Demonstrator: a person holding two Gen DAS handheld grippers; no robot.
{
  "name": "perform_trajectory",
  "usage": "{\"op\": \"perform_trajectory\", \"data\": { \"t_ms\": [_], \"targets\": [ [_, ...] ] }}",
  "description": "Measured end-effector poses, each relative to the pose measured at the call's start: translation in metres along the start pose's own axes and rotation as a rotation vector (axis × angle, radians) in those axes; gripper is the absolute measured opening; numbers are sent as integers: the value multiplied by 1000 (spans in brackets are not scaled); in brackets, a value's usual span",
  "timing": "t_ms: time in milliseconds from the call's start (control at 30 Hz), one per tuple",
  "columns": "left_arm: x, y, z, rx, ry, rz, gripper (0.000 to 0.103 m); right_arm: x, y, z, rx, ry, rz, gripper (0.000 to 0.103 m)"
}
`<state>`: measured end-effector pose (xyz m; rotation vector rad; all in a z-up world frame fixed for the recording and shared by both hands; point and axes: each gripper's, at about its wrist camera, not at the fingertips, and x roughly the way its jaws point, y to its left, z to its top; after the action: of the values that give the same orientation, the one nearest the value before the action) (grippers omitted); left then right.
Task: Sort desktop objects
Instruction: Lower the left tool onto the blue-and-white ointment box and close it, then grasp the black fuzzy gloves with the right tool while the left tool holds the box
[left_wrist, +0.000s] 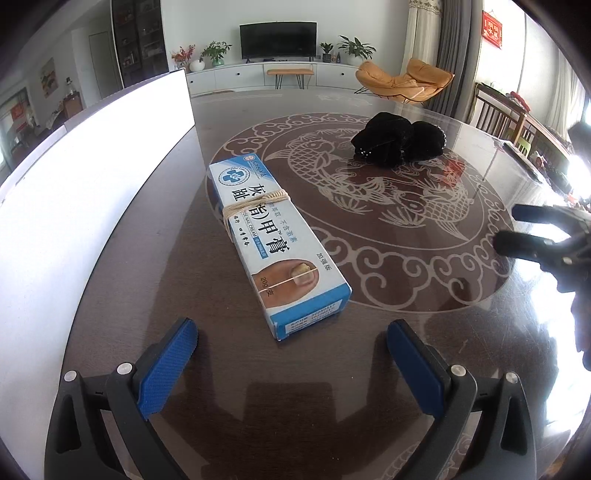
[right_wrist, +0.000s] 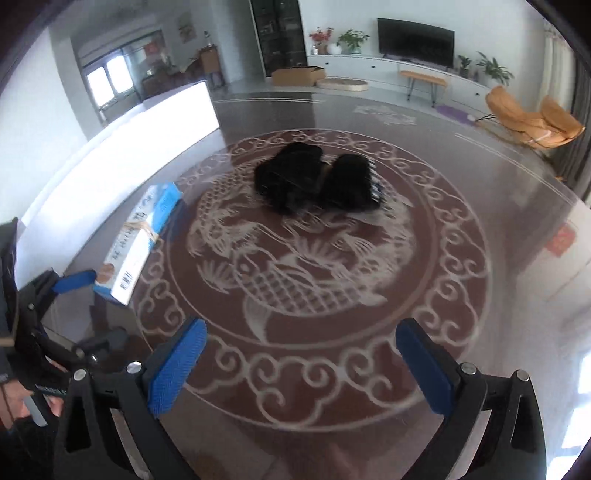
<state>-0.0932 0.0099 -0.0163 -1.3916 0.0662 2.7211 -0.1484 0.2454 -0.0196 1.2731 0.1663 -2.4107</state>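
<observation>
Blue-padded, both the left gripper (left_wrist: 291, 354) and right gripper (right_wrist: 301, 363) hover spread and empty over the table (left_wrist: 461, 332), the box (left_wrist: 275, 243) beside the white bin (left_wrist: 92, 177), the black cloth (right_wrist: 314, 181) well apart at mid-table.

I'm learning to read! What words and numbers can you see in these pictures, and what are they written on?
On the top of the blue-and-white cardboard box tied with twine:
"灰趾(指)甲膏"
"TOE NAIL CREAM"
"加强版"
"20g/支"
"不含激素"
Label on the box's near end: digits too small to read.
Barcode side of the box, in the right wrist view: blurred, unreadable.
Red hanging sign on the wall: gold characters too small to read.
Black fuzzy cloth bundle: no text.
</observation>
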Motion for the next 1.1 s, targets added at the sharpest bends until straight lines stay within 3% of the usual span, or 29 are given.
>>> {"op": "perform_trajectory", "data": {
  "t_ms": [200, 333, 467, 600, 667, 733, 767, 800, 867, 967, 1100],
  "targets": [
    [-4, 1, -3, -11, 1, 10, 103, -13, -23, -35, 68, 2, -15, 103],
    [-4, 2, -2, -14, 23, 11, 103, -16, -18, -38, 43, -22, -45, 103],
    [6, 7, 17, -91, 35, -40, 103, -11, -11, -38, 27, -16, -81, 103],
    [32, 7, 48, -113, 85, 64, 103, -4, -6, -35, 11, -2, -115, 103],
    [39, 8, 56, -112, 86, 74, 103, -2, -11, -30, 26, 1, -104, 103],
    [38, 10, 61, -97, 45, 76, 75, 2, -19, -12, 46, 2, -56, 103],
    [36, 10, 63, -83, 31, 70, 54, 4, -21, 2, 35, -10, -59, 103],
    [36, 11, 64, -71, 32, 64, 43, 6, -20, 20, -9, -30, -70, 103],
    [34, 12, 63, -43, 29, 51, 44, 20, -10, 59, -185, -30, -89, 103],
    [27, 17, 53, -23, 16, 27, 44, 56, 9, 102, -455, 48, -128, 103],
    [10, 22, 31, 1, 11, -3, 43, 96, 23, 128, -551, 144, -70, 101]
  ]
}}
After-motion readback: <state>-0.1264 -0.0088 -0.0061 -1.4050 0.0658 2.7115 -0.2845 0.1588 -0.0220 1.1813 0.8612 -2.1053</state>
